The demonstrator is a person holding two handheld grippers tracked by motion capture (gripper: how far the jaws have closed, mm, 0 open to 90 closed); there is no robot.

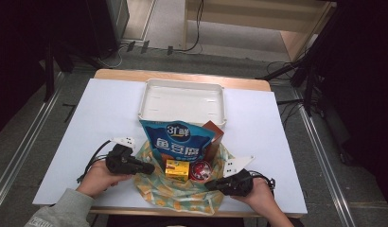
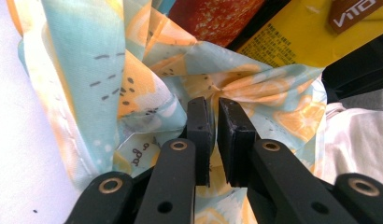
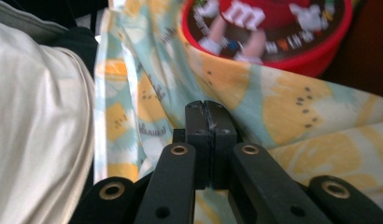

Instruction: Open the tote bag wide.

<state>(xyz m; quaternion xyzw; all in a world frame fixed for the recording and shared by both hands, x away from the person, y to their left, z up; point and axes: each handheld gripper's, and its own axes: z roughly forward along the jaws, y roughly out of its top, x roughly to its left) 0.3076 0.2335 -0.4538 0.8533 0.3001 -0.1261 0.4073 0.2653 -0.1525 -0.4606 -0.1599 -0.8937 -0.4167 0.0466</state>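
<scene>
A lemon-patterned cloth bag (image 1: 182,196) lies open at the table's near edge. It holds a blue snack pouch (image 1: 178,142), a brown box (image 1: 213,142), a small yellow box (image 1: 177,169) and a round red candy tin (image 1: 200,170). My left gripper (image 1: 149,168) is at the bag's left edge. In the left gripper view its jaws (image 2: 215,105) stand almost together, pinching a gathered fold of the cloth (image 2: 87,70). My right gripper (image 1: 208,185) is at the bag's near right edge. Its jaws (image 3: 210,109) are fully shut over the cloth (image 3: 292,121), just short of the tin (image 3: 273,28). Whether cloth is caught between them is unclear.
A white tray (image 1: 182,82) stands empty behind the bag at the table's (image 1: 107,123) far side. The person's pale clothing (image 3: 35,116) is close behind the near edge. Cables trail from both grippers.
</scene>
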